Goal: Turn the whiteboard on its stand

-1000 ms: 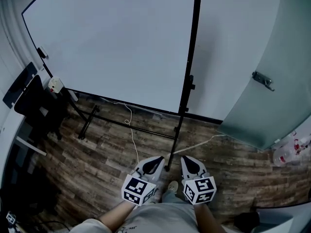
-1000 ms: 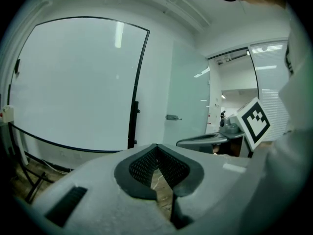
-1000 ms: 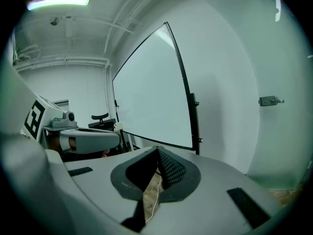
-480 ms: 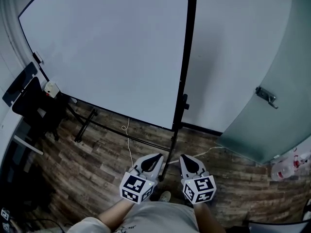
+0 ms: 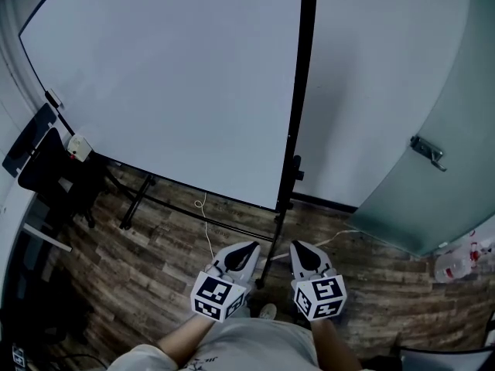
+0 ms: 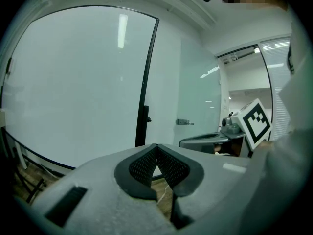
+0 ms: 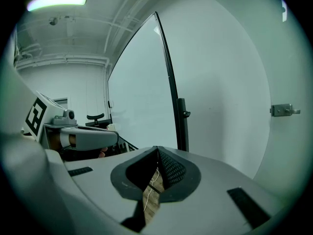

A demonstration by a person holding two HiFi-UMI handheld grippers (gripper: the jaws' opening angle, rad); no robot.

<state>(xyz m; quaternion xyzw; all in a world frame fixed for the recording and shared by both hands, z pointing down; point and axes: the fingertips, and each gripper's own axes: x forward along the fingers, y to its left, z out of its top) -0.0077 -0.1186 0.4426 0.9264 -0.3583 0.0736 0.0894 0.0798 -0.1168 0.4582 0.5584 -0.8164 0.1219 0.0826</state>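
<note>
The left claw (image 5: 249, 250) is holding its two jaws together with nothing between them, and the right claw (image 5: 300, 250) just beside it is doing the same, both touching nothing above the wooden floor (image 5: 139, 269). In front of them the whiteboard (image 5: 170, 91) is standing upright on its black stand (image 5: 298, 114), whose post is rising in line with the gap between the two claws. A white cable (image 5: 207, 226) is lying under the board, a dark chair (image 5: 54, 168) is standing at its left end, and a door (image 5: 464, 91) is showing at the right.
</note>
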